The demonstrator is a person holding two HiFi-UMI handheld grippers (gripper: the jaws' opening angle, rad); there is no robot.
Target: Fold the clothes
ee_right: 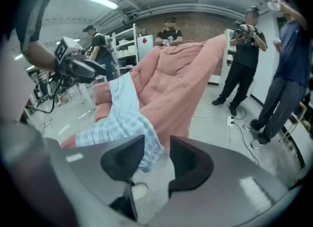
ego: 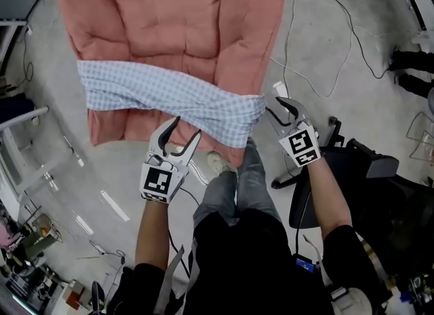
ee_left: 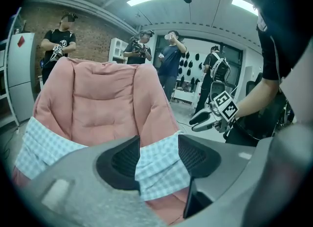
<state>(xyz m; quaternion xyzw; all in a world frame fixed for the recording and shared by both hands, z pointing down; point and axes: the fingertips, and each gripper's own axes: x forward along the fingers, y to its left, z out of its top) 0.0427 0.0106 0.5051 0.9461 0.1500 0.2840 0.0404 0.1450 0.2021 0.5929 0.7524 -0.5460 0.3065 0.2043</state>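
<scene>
Draping pink cushion (ego: 169, 22), checked cloth (ego: 169, 96)

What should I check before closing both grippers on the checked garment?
1. Jaws of left gripper apart: ok.
2. Jaws of right gripper apart: ok.
3. The checked garment lies across the pink cushion: ok.
4. Near edge of checked garment lined up between left gripper's jaws: ok, not yet pinched.
5. Garment's right end far enough into right gripper: cannot tell.
6. Garment lying smooth: not ok, bunched toward its right end.
</scene>
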